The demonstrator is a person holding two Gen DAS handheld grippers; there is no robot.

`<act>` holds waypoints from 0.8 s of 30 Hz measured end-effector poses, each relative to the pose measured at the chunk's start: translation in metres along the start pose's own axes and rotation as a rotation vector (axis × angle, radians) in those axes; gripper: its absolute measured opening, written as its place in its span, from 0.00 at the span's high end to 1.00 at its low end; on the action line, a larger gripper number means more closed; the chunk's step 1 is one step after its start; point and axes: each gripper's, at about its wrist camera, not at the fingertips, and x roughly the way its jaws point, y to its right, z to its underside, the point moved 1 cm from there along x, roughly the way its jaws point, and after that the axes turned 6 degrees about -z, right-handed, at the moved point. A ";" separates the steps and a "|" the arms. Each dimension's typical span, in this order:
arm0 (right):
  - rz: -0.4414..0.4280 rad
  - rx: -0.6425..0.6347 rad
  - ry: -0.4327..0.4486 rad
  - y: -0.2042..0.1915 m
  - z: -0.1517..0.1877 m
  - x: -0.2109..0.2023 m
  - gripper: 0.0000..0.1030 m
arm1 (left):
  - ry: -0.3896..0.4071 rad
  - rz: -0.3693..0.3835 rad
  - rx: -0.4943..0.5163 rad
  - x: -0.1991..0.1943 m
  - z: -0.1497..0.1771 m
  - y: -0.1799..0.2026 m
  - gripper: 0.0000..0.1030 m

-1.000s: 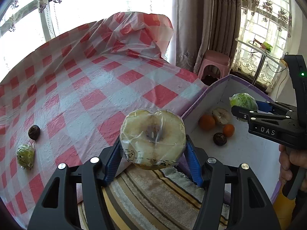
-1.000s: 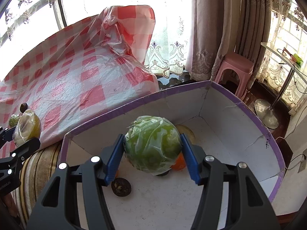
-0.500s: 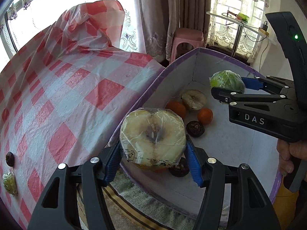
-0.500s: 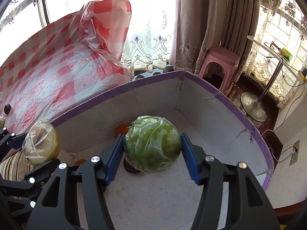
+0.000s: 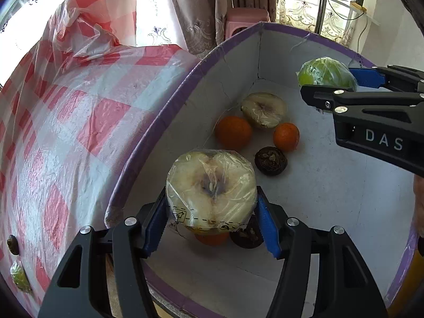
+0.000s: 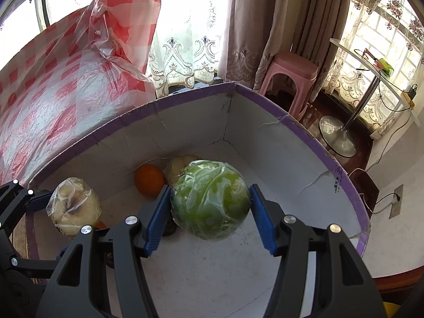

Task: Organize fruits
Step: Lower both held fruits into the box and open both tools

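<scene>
My left gripper (image 5: pixel 212 209) is shut on a plastic-wrapped half apple (image 5: pixel 210 189), cut face toward the camera, held above the near left part of a purple-rimmed white box (image 5: pixel 159 122). My right gripper (image 6: pixel 210 209) is shut on a wrapped green fruit (image 6: pixel 210 198) held over the box interior; it also shows in the left wrist view (image 5: pixel 327 73). On the box floor lie two oranges (image 5: pixel 233 132) (image 5: pixel 286 135), another wrapped half apple (image 5: pixel 263 110) and a dark wrinkled fruit (image 5: pixel 270 160). Another orange and dark fruit sit partly hidden under the held apple.
A red-checked tablecloth under clear plastic (image 5: pixel 74 111) lies left of the box, with a small dark fruit (image 5: pixel 12 243) and a wrapped green fruit (image 5: pixel 20 278) on it. A pink stool (image 6: pixel 288 76), curtains and a stand base (image 6: pixel 336 135) are beyond the box.
My left gripper has carried the half apple from beside the table to over the box. My right gripper has moved deeper over the box with the green fruit.
</scene>
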 end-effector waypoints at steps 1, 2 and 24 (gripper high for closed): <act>0.001 0.002 -0.002 0.000 0.000 0.001 0.42 | -0.002 0.000 0.003 0.001 0.000 0.000 0.42; 0.001 0.004 -0.003 0.000 0.000 0.001 0.42 | -0.002 -0.002 0.003 0.001 -0.001 0.000 0.42; 0.005 0.012 0.022 0.003 0.000 -0.005 0.28 | 0.029 0.014 0.022 -0.003 0.003 0.005 0.22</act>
